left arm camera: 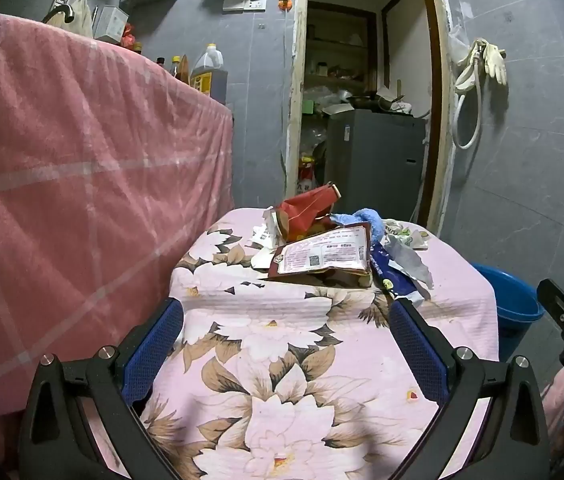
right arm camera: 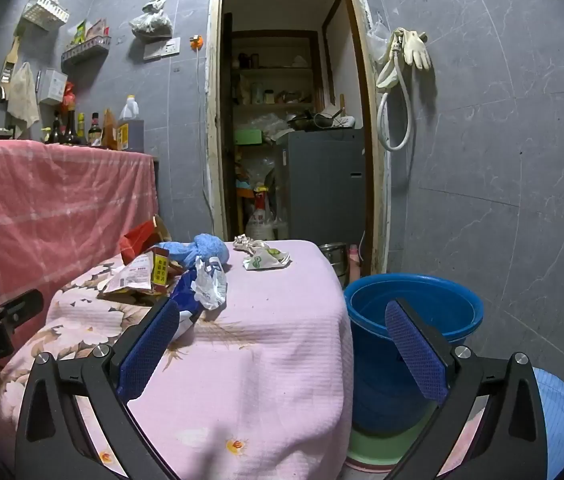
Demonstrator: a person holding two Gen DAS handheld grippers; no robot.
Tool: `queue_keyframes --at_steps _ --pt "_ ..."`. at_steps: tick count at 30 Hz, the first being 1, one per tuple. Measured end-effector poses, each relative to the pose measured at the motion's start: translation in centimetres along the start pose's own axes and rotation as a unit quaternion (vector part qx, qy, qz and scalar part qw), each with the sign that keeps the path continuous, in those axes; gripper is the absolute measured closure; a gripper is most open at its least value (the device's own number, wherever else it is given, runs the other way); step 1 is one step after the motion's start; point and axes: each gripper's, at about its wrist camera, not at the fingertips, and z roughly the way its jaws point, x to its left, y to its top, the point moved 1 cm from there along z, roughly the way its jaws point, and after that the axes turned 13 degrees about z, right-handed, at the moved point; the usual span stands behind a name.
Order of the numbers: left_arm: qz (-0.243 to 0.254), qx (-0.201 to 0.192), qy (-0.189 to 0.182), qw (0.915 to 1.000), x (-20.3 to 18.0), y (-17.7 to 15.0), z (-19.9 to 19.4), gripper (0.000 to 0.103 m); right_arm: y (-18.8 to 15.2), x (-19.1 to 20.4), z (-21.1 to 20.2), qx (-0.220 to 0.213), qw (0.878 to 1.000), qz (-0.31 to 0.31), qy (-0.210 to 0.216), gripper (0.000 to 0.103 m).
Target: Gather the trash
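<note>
Desk [left arm camera: 462,280], floral cloth: at frame centre we list crumpled wrappers [left arm camera: 322,258], light, crackly, best pinched at an edge; left gripper [left arm camera: 286,316] and right gripper [right arm camera: 282,322] both agape, empty

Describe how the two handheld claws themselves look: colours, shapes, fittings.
Both match. The left claw and the right claw each have two black angular plastic arms with triangular cut-outs and round silver bolts at the joints. Each finger carries a long blue pad with a fine mesh-like texture. No cables or sleeves show. White lettering on one body is too cropped to read.
</note>
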Motion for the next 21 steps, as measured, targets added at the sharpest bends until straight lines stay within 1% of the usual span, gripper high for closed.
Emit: queue_keyframes --at_steps 21 --pt "0.001 -0.001 -0.005 1.0 -0.22 -0.19 -0.09 0.002 -0.01 0.05 -0.09 -0.002 1.0 0.002 0.0 0.0"
